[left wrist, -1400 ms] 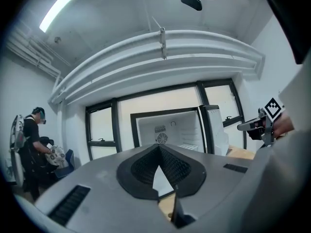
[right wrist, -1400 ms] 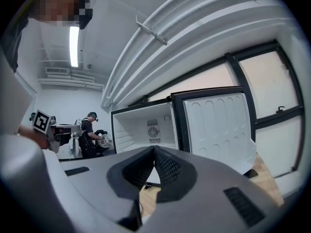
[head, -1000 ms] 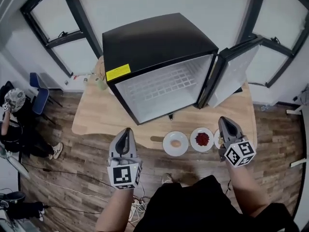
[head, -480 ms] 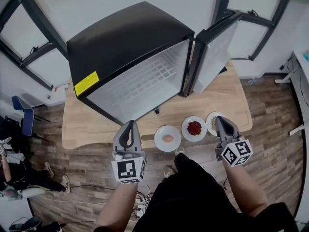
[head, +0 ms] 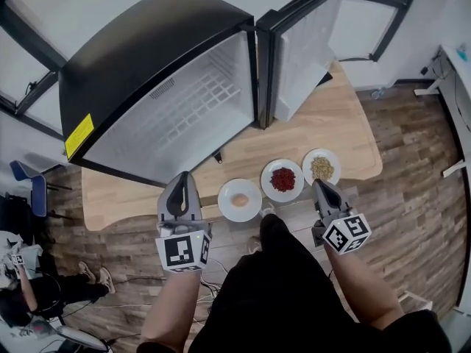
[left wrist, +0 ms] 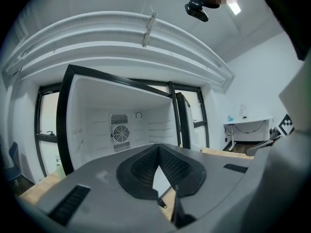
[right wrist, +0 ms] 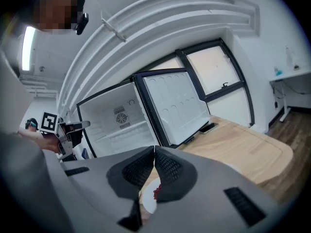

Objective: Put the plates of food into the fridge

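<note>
Three white plates sit in a row near the wooden table's [head: 338,127] front edge: one with a pale round item [head: 240,199], one with red food [head: 282,179], one with yellow-brown food [head: 321,167]. Behind them the black fridge [head: 147,57] stands with its door [head: 302,46] swung wide and its white inside [left wrist: 121,130] bare. My left gripper [head: 182,180] is shut and empty, left of the plates at the table's front edge. My right gripper [head: 319,186] is also shut and empty, just in front of the two right plates. Past its jaws the red-food plate [right wrist: 148,198] shows.
A dark flat object [right wrist: 208,127] lies on the table under the open door. A white desk [head: 458,61] stands at the far right and a seated person [head: 18,285] at the lower left. Cables [head: 96,271] trail across the wooden floor below the table.
Both grippers have sunk toward the table's front edge, still shut. The right one has come off the rightmost plate, which now shows in full. The view has swung left to right over the fridge.
</note>
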Action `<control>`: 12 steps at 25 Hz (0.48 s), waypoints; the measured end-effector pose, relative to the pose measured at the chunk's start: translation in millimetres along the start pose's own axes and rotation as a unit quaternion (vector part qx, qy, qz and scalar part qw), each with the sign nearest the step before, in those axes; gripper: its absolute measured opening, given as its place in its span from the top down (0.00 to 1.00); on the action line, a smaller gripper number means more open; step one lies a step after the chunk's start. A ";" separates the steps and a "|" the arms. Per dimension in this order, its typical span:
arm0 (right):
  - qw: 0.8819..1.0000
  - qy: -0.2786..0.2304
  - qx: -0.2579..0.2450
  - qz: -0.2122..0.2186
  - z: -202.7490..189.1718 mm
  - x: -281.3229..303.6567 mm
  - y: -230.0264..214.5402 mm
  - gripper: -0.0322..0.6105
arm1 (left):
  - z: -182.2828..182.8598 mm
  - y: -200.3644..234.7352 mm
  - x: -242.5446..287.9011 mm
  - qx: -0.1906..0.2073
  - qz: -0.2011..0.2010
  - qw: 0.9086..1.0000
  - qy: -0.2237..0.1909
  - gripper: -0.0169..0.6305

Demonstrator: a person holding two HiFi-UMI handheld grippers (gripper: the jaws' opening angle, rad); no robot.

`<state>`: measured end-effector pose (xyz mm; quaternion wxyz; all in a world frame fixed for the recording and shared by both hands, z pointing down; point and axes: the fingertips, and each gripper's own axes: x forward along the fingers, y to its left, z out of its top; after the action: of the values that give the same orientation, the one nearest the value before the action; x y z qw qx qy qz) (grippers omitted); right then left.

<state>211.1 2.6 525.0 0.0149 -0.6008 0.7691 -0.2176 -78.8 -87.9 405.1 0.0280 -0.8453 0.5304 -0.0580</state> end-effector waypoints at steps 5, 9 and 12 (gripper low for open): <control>0.999 0.021 0.028 -0.032 -40.0 -0.3 -20.5 0.91 | -14.1 -10.7 8.4 0.008 -0.014 1.000 0.010 0.97; 0.997 0.039 0.057 -0.038 -74.5 0.6 -30.2 0.91 | -27.3 -14.8 9.5 0.013 -0.025 0.999 0.023 0.97; 0.993 0.043 0.107 -0.033 -98.4 5.0 -35.1 0.91 | -36.3 -16.1 7.3 0.027 -0.028 0.999 0.032 0.97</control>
<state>213.9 22.6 627.6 0.0393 -0.6111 0.7208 -0.3246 -65.9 -86.9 443.3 0.0324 -0.8563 0.5056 -0.1005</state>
